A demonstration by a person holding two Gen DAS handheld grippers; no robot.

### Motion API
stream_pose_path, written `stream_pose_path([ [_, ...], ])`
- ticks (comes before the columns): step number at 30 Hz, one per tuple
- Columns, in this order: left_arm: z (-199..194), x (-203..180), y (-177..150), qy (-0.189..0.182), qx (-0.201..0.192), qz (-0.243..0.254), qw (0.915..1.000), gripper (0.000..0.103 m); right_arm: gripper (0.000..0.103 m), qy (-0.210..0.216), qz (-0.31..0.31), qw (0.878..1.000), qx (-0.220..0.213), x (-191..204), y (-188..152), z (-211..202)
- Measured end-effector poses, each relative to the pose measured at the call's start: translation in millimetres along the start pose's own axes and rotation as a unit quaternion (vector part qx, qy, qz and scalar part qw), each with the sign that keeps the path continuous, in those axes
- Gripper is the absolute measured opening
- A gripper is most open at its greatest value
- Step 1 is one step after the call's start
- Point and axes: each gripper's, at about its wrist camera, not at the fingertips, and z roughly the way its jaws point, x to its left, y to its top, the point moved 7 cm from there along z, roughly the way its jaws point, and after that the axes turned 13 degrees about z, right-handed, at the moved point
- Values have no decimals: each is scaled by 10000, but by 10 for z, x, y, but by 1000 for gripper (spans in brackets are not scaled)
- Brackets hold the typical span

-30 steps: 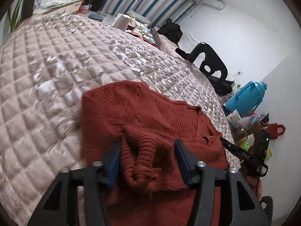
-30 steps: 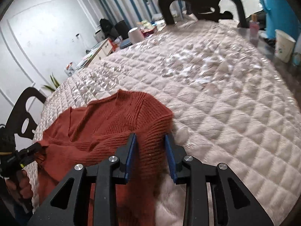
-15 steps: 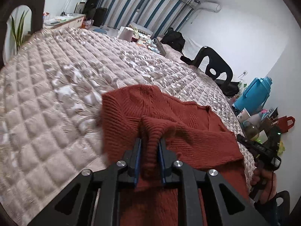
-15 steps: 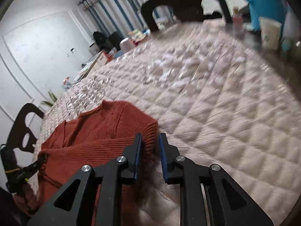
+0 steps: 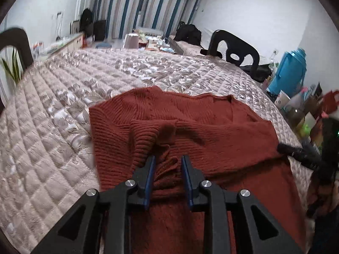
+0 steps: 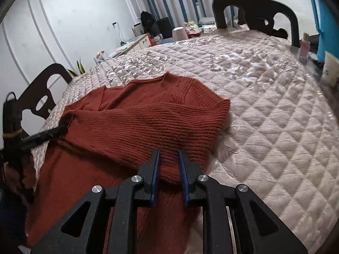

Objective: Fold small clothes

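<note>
A rust-red knit sweater (image 5: 211, 127) lies flat on a quilted beige table cover (image 5: 53, 127), its neckline pointing away from me. My left gripper (image 5: 168, 163) pinches a bunched, wrinkled piece of sleeve over the sweater's body, and its jaws are opening with the knit still between the pads. In the right wrist view the sweater (image 6: 148, 110) has a sleeve folded across its chest. My right gripper (image 6: 169, 156) is shut on the near edge of that folded sleeve. Black fingers (image 5: 296, 153) of the right gripper show at the sweater's right edge.
Black chairs (image 5: 233, 46) (image 6: 254, 10) stand at the far side, and another chair (image 6: 42, 93) at the left. A blue thermos jug (image 5: 290, 72), a paper cup (image 6: 330, 72), a small pink bottle (image 6: 304, 46) and other clutter crowd the table's right edge.
Both grippers closed from wide onto the knit and carried the sleeves inward over the sweater's body. Since half a second ago the left jaws stand a little wider. Both views have rolled.
</note>
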Motion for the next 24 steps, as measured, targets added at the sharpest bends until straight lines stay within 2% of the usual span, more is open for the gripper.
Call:
stream_pose_path([
  [2,-95,-42,13,-98,-101,2,9999,27,18,-9,-200,9997,-167,77,2,-119],
  [4,-100,-58,-8,-29,-79,96,9999,27,18,23,-333,9992,-207,137,-37,-156],
  [7,-47,-23,-65,42,9,47,10000,27,18,-183,-350,9991,154,78,-137,66],
  [13,-298,-136,-46,377,-151,319,9987,28,19,-86,-325,9994,-58,126,-92,-84],
  [17,-327,-139,-39,639,-181,361,9971,33,18,-101,-360,9991,-203,156,-77,-125],
  [24,-198,-44,-145,866,147,308,9957,37,19,-245,-244,9994,-53,32,-117,2],
])
